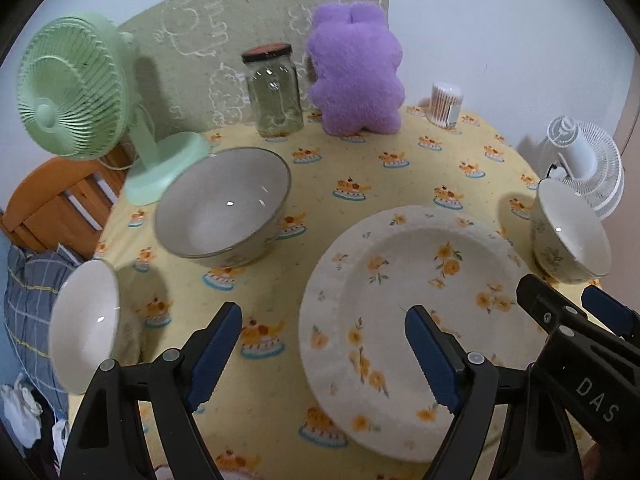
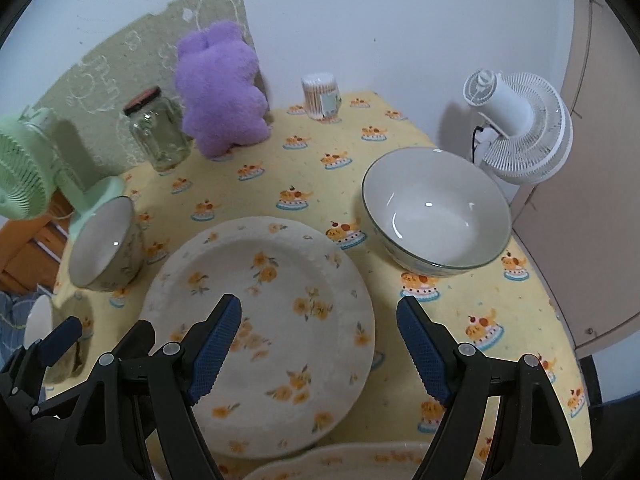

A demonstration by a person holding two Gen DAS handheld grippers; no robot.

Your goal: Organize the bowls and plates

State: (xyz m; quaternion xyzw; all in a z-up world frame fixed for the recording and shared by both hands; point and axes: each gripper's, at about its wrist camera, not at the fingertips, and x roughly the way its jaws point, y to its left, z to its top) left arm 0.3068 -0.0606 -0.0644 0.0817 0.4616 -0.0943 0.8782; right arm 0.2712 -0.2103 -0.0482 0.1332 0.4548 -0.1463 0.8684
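Observation:
A white plate with yellow flowers (image 1: 416,276) (image 2: 272,320) lies on the yellow tablecloth in front of both grippers. A wide bowl (image 1: 224,208) (image 2: 106,240) sits left of it. A second bowl (image 1: 570,232) (image 2: 436,212) sits right of it. A small white bowl (image 1: 86,324) stands at the table's left edge. A second plate's rim (image 2: 360,456) shows at the bottom of the right wrist view. My left gripper (image 1: 324,352) is open and empty above the plate's left rim. My right gripper (image 2: 320,350) is open and empty above the plate's right side.
A green fan (image 1: 76,92), a glass jar (image 1: 274,92), a purple plush toy (image 1: 356,72) and a cotton swab tub (image 1: 446,104) stand along the back. A white fan (image 2: 516,128) stands at the right. A wooden chair (image 1: 52,200) is left of the table.

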